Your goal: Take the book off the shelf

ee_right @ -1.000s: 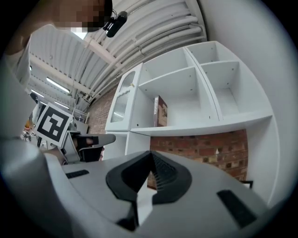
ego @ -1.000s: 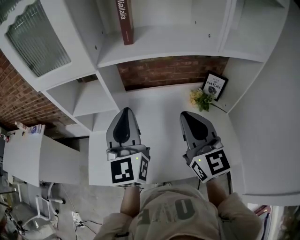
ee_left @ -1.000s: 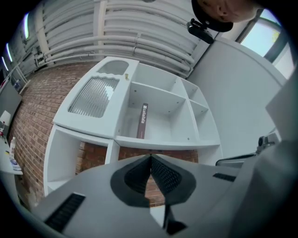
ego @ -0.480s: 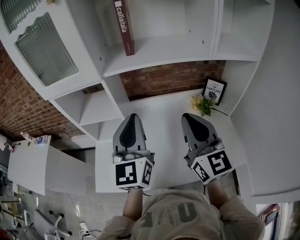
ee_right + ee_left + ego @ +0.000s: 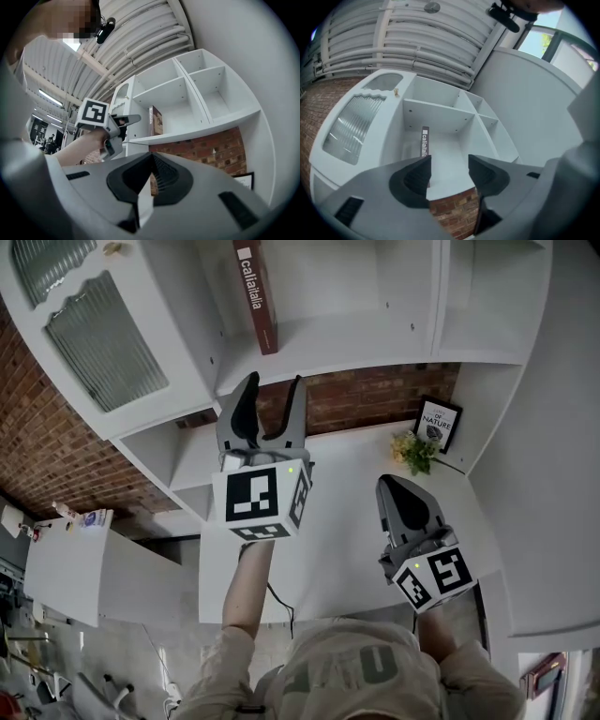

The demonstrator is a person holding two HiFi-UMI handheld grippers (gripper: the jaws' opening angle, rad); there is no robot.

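The red book (image 5: 255, 296) stands upright, alone, in the shelf's (image 5: 347, 334) wide box. Just below the shelf, the left tongs (image 5: 272, 382) are opening, with nothing between them. The right tongs (image 5: 394, 482), farther below, are squeezed together and empty.

The book (image 5: 255, 294) stands on the shelf (image 5: 356, 329), beyond the left gripper (image 5: 273, 385) and slightly left of its opening fingers (image 5: 246, 401), which have nothing between them. Under those fingers lies the table (image 5: 337, 488). The right gripper (image 5: 389, 486) sits lower over the table, fingers together. Ahead and right of them is a plant (image 5: 412, 451), with a framed picture (image 5: 437, 421) just behind it. A cabinet door (image 5: 108, 338) lies left of the left fingers.
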